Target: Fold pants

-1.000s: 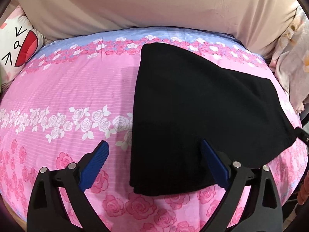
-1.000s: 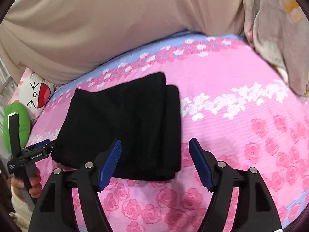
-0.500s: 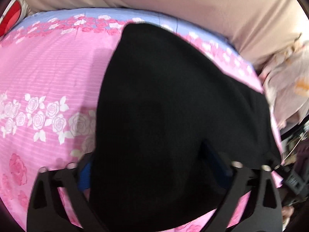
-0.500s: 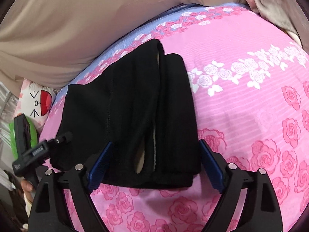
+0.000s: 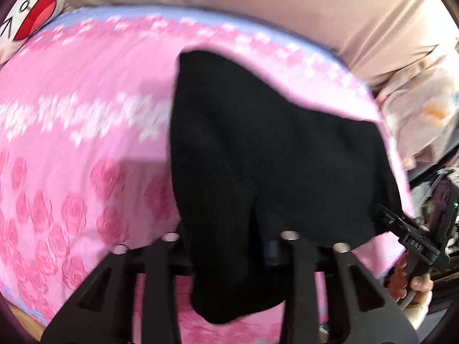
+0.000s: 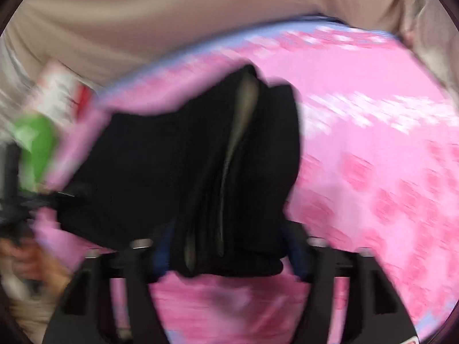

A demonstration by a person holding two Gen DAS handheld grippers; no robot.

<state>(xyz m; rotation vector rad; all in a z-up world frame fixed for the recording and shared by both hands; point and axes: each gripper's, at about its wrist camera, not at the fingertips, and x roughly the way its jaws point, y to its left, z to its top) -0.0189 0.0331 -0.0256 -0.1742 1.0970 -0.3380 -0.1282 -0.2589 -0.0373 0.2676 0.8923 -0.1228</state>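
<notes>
The black pants (image 5: 272, 154), folded, lie on the pink floral bed sheet (image 5: 71, 120); the left hand-held gripper (image 5: 229, 246) clamps their near edge; the right hand-held gripper (image 6: 226, 255) is closed on the opposite bunched end, lifted slightly; both views blurred.

Two close wrist views, shared black pants (image 5: 272, 172).

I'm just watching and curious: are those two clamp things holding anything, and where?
Both grip the black pants: the left gripper and the right gripper each clamp the near edge of the folded bundle, at opposite ends.
</notes>
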